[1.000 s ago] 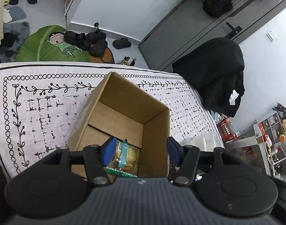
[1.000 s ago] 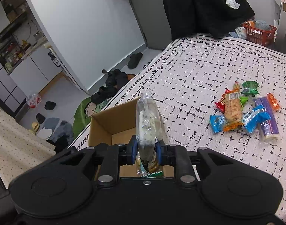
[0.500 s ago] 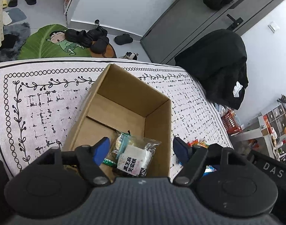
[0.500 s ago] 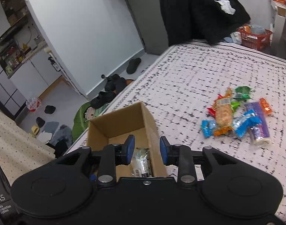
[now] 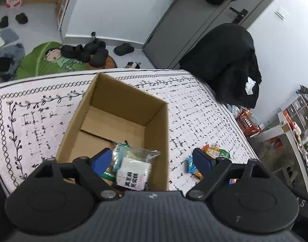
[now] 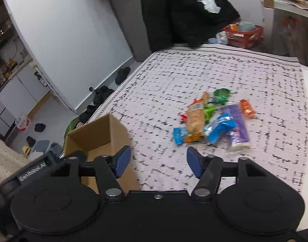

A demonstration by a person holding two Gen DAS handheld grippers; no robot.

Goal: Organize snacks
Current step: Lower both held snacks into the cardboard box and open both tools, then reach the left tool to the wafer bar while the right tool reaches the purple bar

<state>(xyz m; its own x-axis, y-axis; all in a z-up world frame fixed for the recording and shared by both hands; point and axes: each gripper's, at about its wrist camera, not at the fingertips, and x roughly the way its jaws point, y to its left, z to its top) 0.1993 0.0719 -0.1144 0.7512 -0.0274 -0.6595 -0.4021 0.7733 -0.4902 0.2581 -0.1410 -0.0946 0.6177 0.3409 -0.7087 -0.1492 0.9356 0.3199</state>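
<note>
Now the clear-wrapped snack (image 5: pixel 133 169) is seen released into the cardboard box (image 5: pixel 121 111); the right tool (image 6: pixel 158 162) and left tool (image 5: pixel 152 160) have just been opened, empty. The loose snack pile (image 6: pixel 212 121) on the bed is fully shown only by the right view.

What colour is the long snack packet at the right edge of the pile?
Purple, with a clear, whitish end nearest the camera. Shows best in the right wrist view.
</note>
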